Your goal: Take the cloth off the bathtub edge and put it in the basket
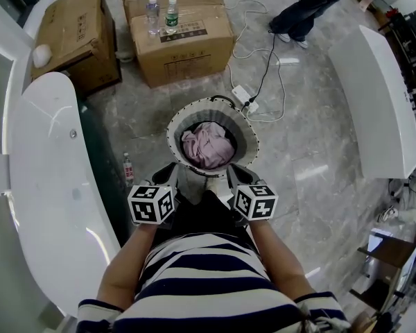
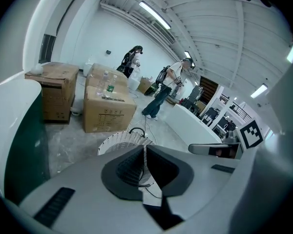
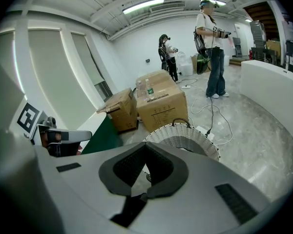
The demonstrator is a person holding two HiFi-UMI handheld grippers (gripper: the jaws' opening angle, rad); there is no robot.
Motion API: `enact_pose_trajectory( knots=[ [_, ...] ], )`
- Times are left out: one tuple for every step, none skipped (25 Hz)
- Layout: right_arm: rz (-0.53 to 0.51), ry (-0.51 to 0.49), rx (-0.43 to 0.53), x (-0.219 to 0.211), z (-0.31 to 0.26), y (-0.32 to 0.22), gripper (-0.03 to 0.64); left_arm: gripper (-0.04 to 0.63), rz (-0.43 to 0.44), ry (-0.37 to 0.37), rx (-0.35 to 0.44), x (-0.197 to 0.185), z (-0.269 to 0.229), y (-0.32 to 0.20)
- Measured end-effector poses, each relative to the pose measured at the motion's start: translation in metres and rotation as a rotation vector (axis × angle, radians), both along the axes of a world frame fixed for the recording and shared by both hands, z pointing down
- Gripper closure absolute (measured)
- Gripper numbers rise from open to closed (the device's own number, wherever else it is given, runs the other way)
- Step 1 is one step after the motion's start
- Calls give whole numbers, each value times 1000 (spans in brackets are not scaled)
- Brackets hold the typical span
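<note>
Cardboard boxes (image 1: pixel 184 40) sit behind the basket (image 1: pixel 172 134), power strip (image 1: pixel 241 94) just beside it; pink cloth (image 1: pixel 206 146) lies inside the basket; left gripper (image 2: pixel 143 149) and right gripper (image 3: pixel 146 146) near its front rim, fingers pinched together, empty.

Grey marbled floor (image 1: pixel 319 151) spreads throughout; cardboard boxes (image 1: pixel 187 40) sit upper left, cables (image 1: pixel 263 54) trail top centre, a white counter (image 1: pixel 381 96) curves along the right, strip lights (image 3: pixel 144 5) glow overhead.

Bathtub (image 1: pixel 48 186) left, boxes (image 1: pixel 177 26) behind basket (image 1: pixel 177 127).
</note>
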State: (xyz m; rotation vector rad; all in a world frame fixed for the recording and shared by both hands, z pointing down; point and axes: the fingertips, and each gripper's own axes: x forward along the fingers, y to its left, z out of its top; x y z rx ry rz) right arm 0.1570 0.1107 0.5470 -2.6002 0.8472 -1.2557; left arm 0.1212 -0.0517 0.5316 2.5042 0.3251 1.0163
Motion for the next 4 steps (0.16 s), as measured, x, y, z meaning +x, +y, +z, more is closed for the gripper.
enact_pose_trajectory(
  knots=[
    [-3, -1, -1, 0, 0, 0, 591, 565, -7, 0, 0, 0, 0, -1],
    [-5, -1, -2, 0, 1, 0, 591, 565, -14, -1, -1, -1, 1, -1],
    [-7, -2, -3, 0, 1, 0, 591, 565, -20, -2, -2, -1, 1, -1],
    [-9, -3, -4, -1, 1, 0, 591, 565, -26, -2, -4, -1, 1, -1]
  ],
)
